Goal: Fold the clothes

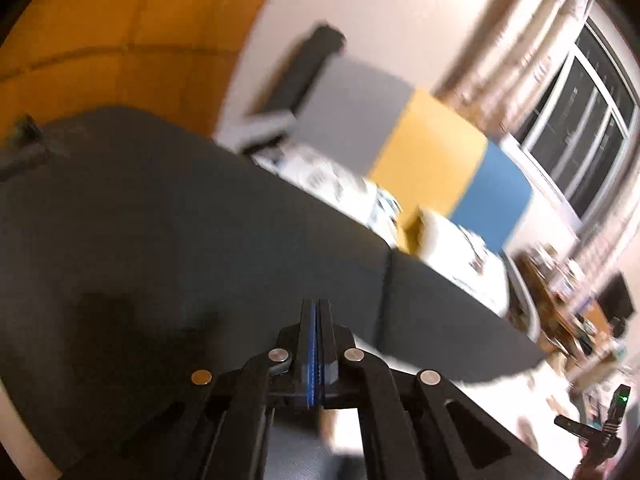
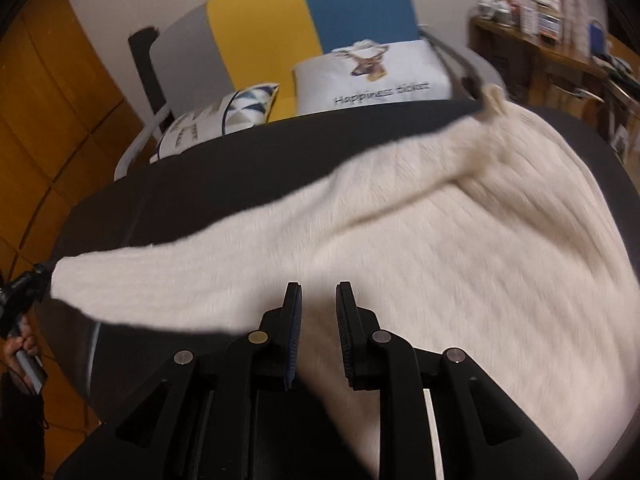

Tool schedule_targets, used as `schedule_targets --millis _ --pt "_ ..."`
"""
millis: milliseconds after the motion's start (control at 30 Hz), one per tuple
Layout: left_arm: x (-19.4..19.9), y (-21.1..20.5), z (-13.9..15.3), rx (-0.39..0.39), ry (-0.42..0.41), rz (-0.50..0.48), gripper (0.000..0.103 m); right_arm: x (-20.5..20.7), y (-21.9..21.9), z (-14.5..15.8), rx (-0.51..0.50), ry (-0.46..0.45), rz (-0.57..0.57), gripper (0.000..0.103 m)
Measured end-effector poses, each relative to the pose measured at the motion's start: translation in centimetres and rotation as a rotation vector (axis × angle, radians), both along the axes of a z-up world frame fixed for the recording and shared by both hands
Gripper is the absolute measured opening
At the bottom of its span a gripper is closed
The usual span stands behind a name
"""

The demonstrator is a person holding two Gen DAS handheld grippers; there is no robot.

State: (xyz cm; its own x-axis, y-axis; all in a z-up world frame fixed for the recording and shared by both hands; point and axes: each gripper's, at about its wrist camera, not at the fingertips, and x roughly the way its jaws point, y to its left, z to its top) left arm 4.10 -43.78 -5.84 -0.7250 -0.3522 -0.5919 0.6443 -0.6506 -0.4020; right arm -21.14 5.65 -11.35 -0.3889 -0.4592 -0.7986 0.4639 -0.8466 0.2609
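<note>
While the cream knit sweater lies spread over the dark table, one sleeve is stretched taut out toward nine o'clock in the right wrist view, its cuff ending at the left gripper, which a hand holds at the frame's edge. From its own camera the left gripper shows jaws pressed together with only a thin blue line of pad between them; the cuff itself cannot be seen there, yet the taut sleeve in the other view suggests they are clamped on it. The right gripper hovers over the sweater's body at six o'clock, jaws parted and holding nothing. Pillows and a striped headboard sit beyond the table at twelve o'clock, and a cluttered shelf at two o'clock. I judge the step in hand to be a sleeve move: either it is being drawn out flat to straighten the garment, or lifted to be carried across the body as a fold; blur in both views fits motion, but not which way. Whichever it is, the next move calls for keeping the cuff firmly gripped, guiding the sleeve without dragging the body off its lie, and using the free right gripper to pin or smooth the knit near the shoulder.
</note>
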Motion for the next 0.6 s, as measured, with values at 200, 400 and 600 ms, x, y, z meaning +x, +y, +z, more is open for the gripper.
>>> schedule_targets --millis 200,400,600 --pt "-0.1 -2.6 -3.6 0.099 -0.164 -0.029 0.000 -5.3 -5.3 -4.0 0.074 -0.115 0.001 0.023" --pt "-0.8 -3.7 -7.5 0.295 -0.245 -0.154 0.015 -7.6 -8.5 -5.5 0.051 -0.159 0.005 0.023" --pt "-2.9 -4.3 -8.5 0.343 -0.279 -0.200 0.022 -7.2 -9.4 -5.6 0.007 -0.143 0.010 0.023"
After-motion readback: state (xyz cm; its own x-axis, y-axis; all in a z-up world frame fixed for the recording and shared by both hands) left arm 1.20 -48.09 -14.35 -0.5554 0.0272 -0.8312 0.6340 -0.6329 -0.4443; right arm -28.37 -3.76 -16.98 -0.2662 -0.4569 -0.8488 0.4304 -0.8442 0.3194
